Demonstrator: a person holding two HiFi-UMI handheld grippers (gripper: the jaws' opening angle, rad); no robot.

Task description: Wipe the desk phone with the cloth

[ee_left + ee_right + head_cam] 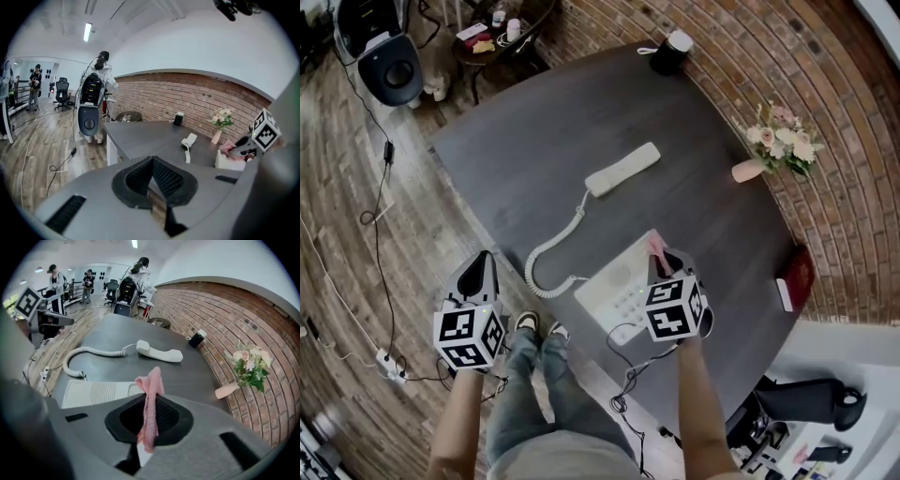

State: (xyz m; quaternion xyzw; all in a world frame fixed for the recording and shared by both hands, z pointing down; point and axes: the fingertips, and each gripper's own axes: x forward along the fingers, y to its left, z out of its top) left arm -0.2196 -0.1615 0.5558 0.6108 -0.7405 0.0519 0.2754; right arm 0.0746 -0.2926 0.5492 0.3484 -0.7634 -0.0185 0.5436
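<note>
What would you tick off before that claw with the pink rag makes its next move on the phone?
1. Cloth gripped: ok, pinched in the right claw.
2. Right claw above the phone base: ok.
3. Handset out of the way: ok, lying apart on the table.
4. Left claw clear of the phone: ok, shut, empty, beside the table.
5. Cloth touching the phone base: cannot tell.
</note>
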